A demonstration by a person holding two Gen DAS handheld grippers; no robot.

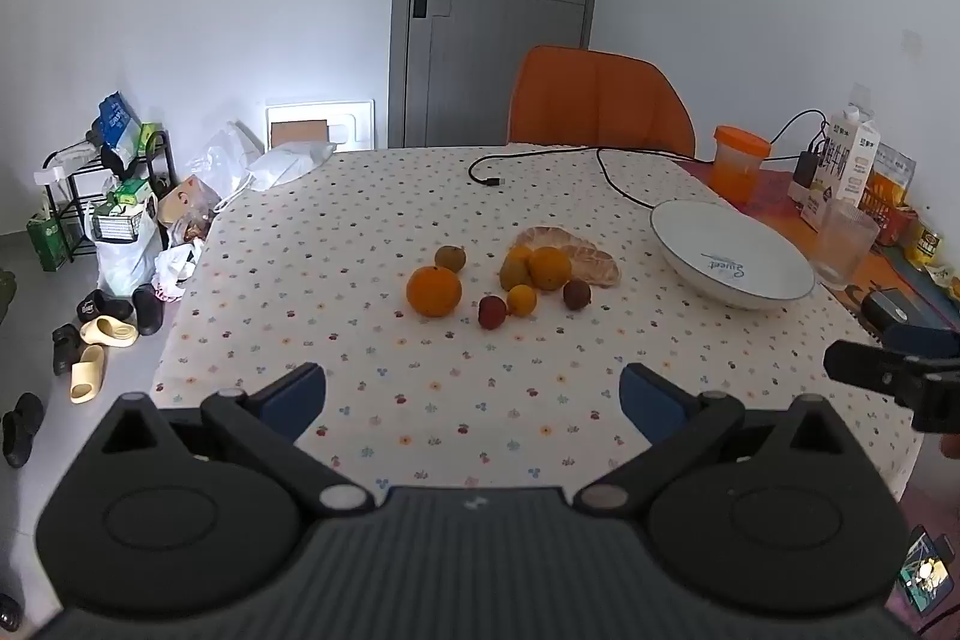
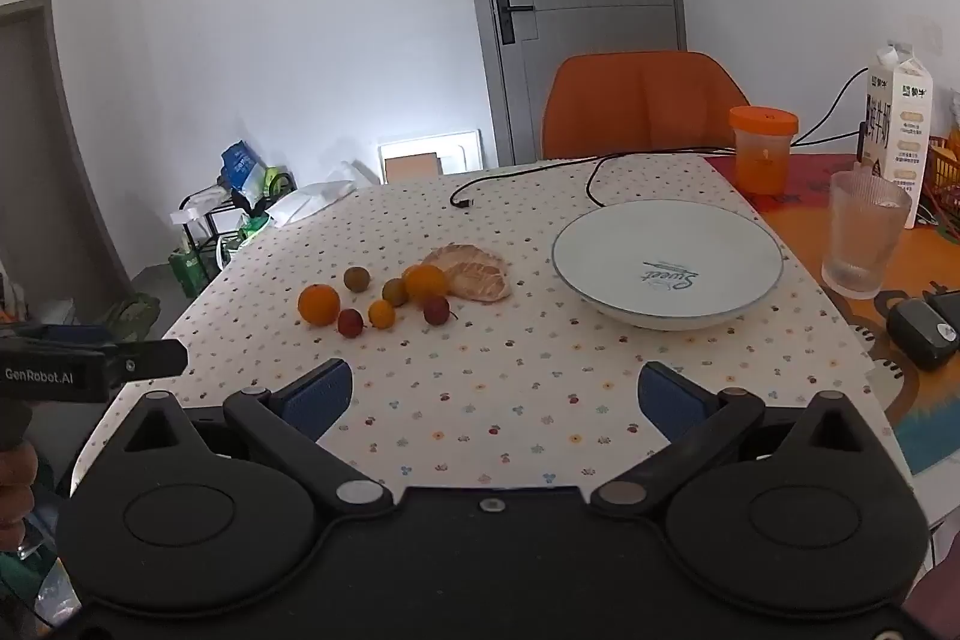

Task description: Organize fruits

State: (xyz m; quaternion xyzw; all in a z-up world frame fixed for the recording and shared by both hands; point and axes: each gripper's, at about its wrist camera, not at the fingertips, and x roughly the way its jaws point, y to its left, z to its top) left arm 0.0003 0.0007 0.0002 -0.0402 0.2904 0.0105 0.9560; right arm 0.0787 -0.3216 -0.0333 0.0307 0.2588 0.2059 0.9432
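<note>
Several small fruits lie loose on the flowered tablecloth: a large orange [image 1: 434, 290] [image 2: 318, 304], a second orange [image 1: 549, 268] [image 2: 425, 282], peeled pomelo segments [image 1: 591, 263] [image 2: 477, 274], two red fruits [image 1: 492, 312] [image 1: 576, 294], a small yellow one [image 1: 521, 300] and brownish ones [image 1: 450, 258]. An empty white plate [image 1: 732, 253] [image 2: 666, 262] stands to their right. My left gripper [image 1: 473, 397] is open and empty above the near table edge. My right gripper [image 2: 495, 400] is open and empty too, nearer the plate.
A black cable [image 1: 540, 160] crosses the far table. An orange-lidded jar [image 2: 763, 148], milk carton [image 2: 897, 124], ribbed glass [image 2: 864, 232] and black charger [image 2: 921, 331] stand at the right. An orange chair [image 1: 600, 97] stands behind. Shoes and bags lie on the floor at left.
</note>
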